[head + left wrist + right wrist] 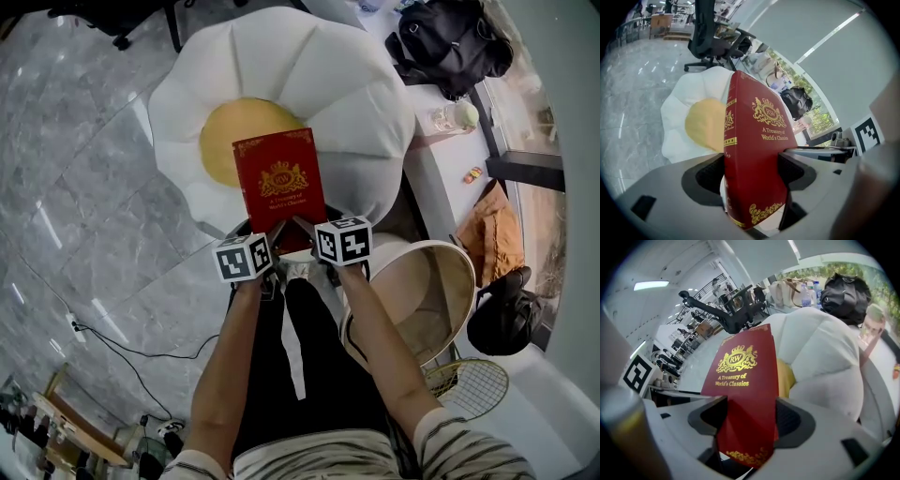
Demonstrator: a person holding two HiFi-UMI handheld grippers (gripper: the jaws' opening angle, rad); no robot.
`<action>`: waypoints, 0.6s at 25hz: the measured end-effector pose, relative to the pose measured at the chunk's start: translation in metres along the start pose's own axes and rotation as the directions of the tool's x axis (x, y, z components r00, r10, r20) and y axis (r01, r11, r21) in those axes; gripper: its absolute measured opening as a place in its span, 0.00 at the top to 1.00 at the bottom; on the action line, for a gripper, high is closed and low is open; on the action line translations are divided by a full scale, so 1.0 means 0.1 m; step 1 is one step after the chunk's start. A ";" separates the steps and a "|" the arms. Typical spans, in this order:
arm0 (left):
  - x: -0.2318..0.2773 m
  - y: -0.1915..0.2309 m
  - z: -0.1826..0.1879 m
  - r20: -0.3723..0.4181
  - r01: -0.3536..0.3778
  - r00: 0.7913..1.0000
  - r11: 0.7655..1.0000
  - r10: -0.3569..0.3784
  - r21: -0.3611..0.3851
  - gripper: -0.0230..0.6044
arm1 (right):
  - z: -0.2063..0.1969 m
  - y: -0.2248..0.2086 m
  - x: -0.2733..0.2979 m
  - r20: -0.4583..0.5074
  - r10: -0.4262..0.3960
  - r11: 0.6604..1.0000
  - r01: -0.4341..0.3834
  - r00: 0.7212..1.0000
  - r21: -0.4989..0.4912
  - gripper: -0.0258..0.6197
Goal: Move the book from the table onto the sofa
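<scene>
My left hand-held gripper (pixel 751 169) and right hand-held gripper (pixel 746 416) both squeeze the red book (pixel 279 180) over the white sofa (pixel 347 94).

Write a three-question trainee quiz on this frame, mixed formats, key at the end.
1. Multiple choice: which is shut on the red book? A) left gripper alone; B) right gripper alone; C) both.
2. True or false: the book lies flat on a table.
3. Fill in: in the head view the book shows in front of the white sofa, whose centre is ____.

Key: 1 C, each gripper's fingers press the book's lower end. 2 false, it is held up, tilted. 3 yellow.
</scene>
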State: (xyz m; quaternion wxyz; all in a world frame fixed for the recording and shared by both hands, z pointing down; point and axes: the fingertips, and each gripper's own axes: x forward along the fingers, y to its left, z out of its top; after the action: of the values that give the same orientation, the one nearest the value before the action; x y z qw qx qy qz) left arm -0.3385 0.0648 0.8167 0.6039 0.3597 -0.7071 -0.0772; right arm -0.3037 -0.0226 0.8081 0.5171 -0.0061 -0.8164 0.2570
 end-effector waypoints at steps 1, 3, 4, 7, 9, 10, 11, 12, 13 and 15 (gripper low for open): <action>0.05 0.02 -0.02 0.000 0.003 1.000 1.000 -0.003 -0.001 0.39 | -0.02 -0.03 0.04 0.000 -0.001 1.000 0.001 1.000 0.000 0.47; 0.14 0.09 -0.05 0.000 -0.005 1.000 1.000 0.005 -0.006 0.39 | -0.05 -0.09 0.15 -0.007 -0.001 1.000 0.001 1.000 -0.005 0.47; 0.19 0.13 -0.07 -0.005 -0.012 1.000 1.000 0.012 -0.014 0.39 | -0.07 -0.11 0.20 -0.014 -0.001 1.000 0.001 1.000 -0.009 0.47; 0.34 0.21 -0.13 -0.018 -0.007 1.000 0.999 0.006 -0.047 0.39 | -0.12 -0.18 0.36 -0.044 -0.003 1.000 0.002 0.999 -0.014 0.47; 0.43 0.24 -0.16 -0.023 0.007 1.000 0.998 -0.008 -0.067 0.39 | -0.14 -0.24 0.43 -0.068 -0.011 1.000 0.010 0.998 -0.015 0.47; 0.47 0.25 -0.16 -0.026 0.013 1.000 0.997 -0.015 -0.077 0.39 | -0.14 -0.26 0.46 -0.079 -0.017 1.000 0.016 0.997 -0.015 0.47; 0.52 0.27 -0.17 -0.030 0.018 0.999 0.996 -0.021 -0.086 0.39 | -0.14 -0.29 0.49 -0.088 -0.022 1.000 0.021 0.996 -0.016 0.47; 0.56 0.29 -0.17 -0.036 0.021 0.999 0.995 -0.025 -0.095 0.39 | -0.14 -0.31 0.53 -0.095 -0.025 1.000 0.023 0.995 -0.016 0.47; 0.60 0.32 -0.18 -0.043 0.021 0.999 0.994 -0.026 -0.103 0.39 | -0.15 -0.33 0.57 -0.101 -0.024 1.000 0.022 0.995 -0.013 0.47; 0.67 0.36 -0.17 -0.058 0.016 0.998 0.994 -0.022 -0.111 0.39 | -0.16 -0.37 0.67 -0.111 -0.010 1.000 0.010 0.994 0.001 0.47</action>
State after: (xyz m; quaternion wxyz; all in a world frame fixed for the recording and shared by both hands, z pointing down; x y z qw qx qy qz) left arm -0.3389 0.0566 0.8945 0.6427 0.3344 -0.6802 -0.1115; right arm -0.3121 -0.0296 0.8848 0.5627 -0.0161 -0.7864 0.2542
